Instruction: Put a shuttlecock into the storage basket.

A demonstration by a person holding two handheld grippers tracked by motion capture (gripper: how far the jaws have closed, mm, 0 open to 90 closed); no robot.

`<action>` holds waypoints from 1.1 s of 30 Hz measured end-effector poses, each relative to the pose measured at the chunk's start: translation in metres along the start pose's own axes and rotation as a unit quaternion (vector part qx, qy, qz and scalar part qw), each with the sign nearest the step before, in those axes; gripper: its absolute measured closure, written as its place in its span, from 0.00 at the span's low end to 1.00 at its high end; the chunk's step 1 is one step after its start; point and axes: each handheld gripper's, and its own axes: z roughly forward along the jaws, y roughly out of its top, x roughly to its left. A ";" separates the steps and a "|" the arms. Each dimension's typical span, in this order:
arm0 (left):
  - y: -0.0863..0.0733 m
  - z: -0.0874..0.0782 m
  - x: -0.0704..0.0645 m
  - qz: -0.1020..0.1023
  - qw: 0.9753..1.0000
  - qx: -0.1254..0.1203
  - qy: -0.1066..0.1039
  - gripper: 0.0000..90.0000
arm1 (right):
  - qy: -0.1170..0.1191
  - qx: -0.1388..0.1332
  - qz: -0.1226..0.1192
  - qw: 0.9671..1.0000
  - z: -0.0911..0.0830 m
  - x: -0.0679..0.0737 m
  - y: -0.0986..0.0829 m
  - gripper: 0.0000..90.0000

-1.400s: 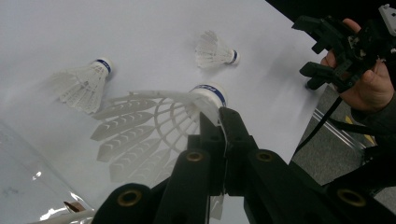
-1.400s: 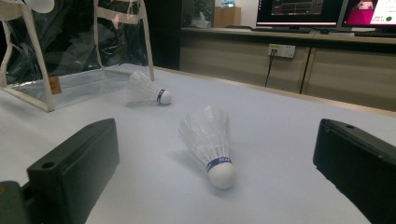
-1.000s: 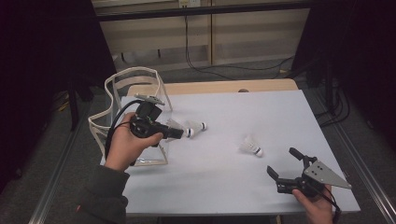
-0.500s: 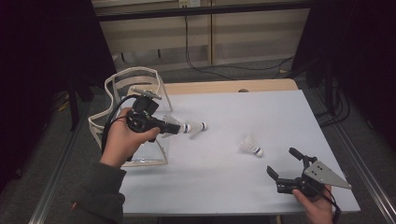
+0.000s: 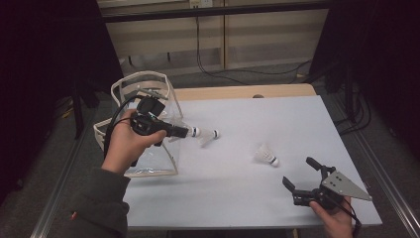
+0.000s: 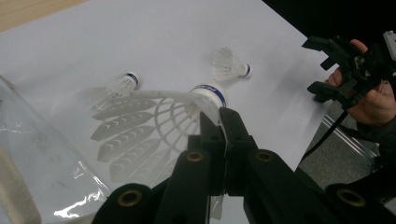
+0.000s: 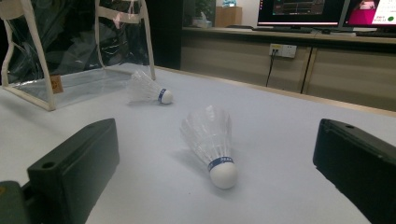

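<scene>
Dim room, white table top [image 5: 277,129] with a wooden strip along the far edge and a clear plastic bag [image 5: 148,124] with cream trim standing at the left edge. High view: left gripper [image 5: 184,132] held above the table just beside the bag, a shuttlecock [image 5: 197,133] pinched at its tip; a second shuttlecock [image 5: 210,136] lies just past it, a third shuttlecock [image 5: 265,154] lies mid-table; right gripper [image 5: 300,176] rests low at the near right, jaws spread, holding nothing. Left gripper view: jaws clamped on the feather skirt of the held shuttlecock [image 6: 159,121], cork pointing away; bag film [image 6: 46,163] at lower left; the other two lie on the table beyond. Right gripper view: wide-open jaws frame the third shuttlecock [image 7: 212,140], cork toward the camera, not touched; bag [image 7: 79,51] behind. Judgement: bagging under way; one shuttlecock lifted but not yet in the bag, two left on the table; bag contents unclear.
</scene>
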 end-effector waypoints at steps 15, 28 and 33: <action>0.012 -0.005 0.002 0.000 1.000 0.002 0.012 1.00 | 0.000 -0.002 0.000 1.000 0.000 0.000 0.000 0.01; 0.019 -0.012 0.012 -0.015 0.999 -0.011 0.029 1.00 | 0.001 -0.003 0.001 1.000 0.000 0.000 0.000 0.01; 0.021 -0.016 0.015 -0.022 0.999 -0.019 0.035 1.00 | 0.001 -0.003 0.000 1.000 0.000 0.000 0.000 0.01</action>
